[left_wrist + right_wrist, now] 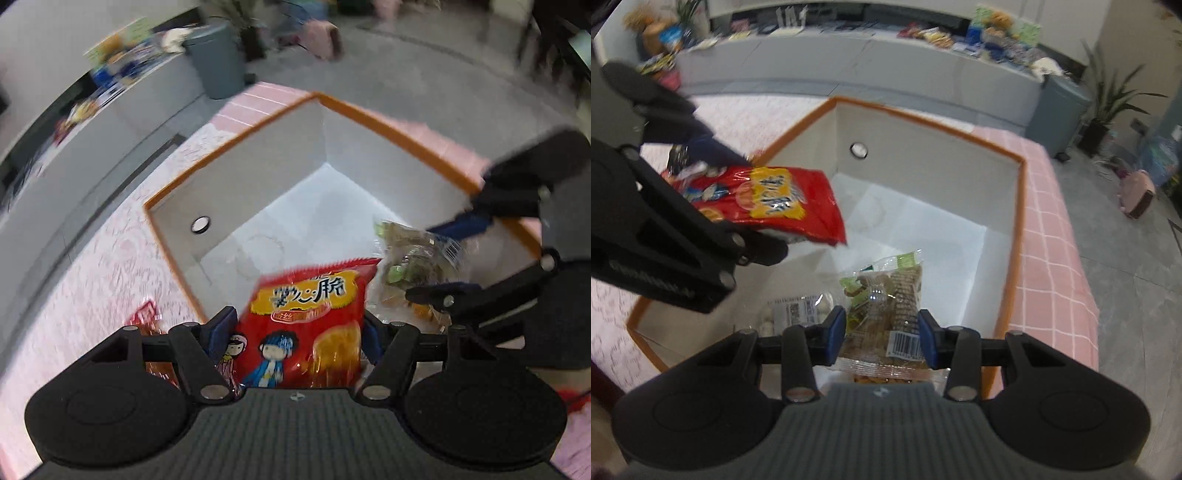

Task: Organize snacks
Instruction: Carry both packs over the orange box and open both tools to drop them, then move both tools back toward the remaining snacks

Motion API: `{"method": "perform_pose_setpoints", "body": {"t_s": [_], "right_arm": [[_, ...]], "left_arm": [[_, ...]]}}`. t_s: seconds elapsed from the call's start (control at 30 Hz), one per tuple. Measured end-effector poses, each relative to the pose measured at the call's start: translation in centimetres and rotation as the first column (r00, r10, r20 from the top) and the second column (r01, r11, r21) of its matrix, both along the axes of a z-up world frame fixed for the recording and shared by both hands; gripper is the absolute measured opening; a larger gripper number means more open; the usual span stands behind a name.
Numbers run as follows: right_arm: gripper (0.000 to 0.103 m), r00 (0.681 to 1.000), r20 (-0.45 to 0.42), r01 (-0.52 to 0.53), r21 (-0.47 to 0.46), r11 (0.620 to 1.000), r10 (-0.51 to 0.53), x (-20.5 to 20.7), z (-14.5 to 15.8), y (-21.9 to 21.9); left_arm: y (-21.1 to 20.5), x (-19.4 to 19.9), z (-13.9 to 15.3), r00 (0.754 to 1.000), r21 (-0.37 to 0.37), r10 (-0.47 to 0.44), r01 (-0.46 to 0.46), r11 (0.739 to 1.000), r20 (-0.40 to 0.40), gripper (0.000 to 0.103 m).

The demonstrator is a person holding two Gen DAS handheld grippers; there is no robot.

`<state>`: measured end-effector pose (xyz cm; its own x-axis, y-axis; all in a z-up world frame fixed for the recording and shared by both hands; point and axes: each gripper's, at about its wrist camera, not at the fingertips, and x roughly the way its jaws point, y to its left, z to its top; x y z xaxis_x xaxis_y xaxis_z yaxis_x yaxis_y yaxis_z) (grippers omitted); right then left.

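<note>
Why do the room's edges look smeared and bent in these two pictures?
Left wrist view: the counter and grey bin streak with motion blur, while the red snack bag stays fairly sharp. Right wrist view: sharper overall; the fisheye lens curves the orange-rimmed box and the far counter.
</note>
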<state>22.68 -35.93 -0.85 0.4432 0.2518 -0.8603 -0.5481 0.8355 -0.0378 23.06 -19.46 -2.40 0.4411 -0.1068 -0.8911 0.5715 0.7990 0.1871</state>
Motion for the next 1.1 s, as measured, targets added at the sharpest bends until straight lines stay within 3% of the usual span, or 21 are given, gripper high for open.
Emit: {"method": "perform_pose_setpoints", "body": {"t_s": [0.23,0.47,0.8,0.97,1.1], "right_arm": [[0.041,0.994,-0.053,-0.096,-0.052,0.994,0.093,1.3,-2.1,1.4],[0.042,0.989,-0.085,-0.130,-0.077,0.988,0.124,1.5,-3.4,1.9],[0.047,0.989,-0.078,-0.133,-0.093,0.987,0.126,1.7,-3.1,2.1],[0.060,0.988,-0.070,-0.143,-0.091,0.986,0.137,1.0,-2.5,2.6],[0.064,0.987,-0.063,-0.153,-0.100,0.983,0.147,0.7,-1.9,2.8]], "left_arm": [[-1.4,1.4,-2.5,0.992,0.112,-0.122,0.123,0.986,-0.016,0.078],[-1.2,2.1,-4.0,0.990,0.078,-0.131,0.134,0.988,-0.043,0.079],[-1.1,1.7,-3.5,0.989,0.028,-0.141,0.142,0.989,-0.043,0.080],[-0.5,1.1,-2.3,0.991,0.003,-0.132,0.132,0.991,-0.035,0.080],[0.1,0.5,-0.7,0.990,-0.023,-0.137,0.136,0.990,-0.027,0.080]]}}
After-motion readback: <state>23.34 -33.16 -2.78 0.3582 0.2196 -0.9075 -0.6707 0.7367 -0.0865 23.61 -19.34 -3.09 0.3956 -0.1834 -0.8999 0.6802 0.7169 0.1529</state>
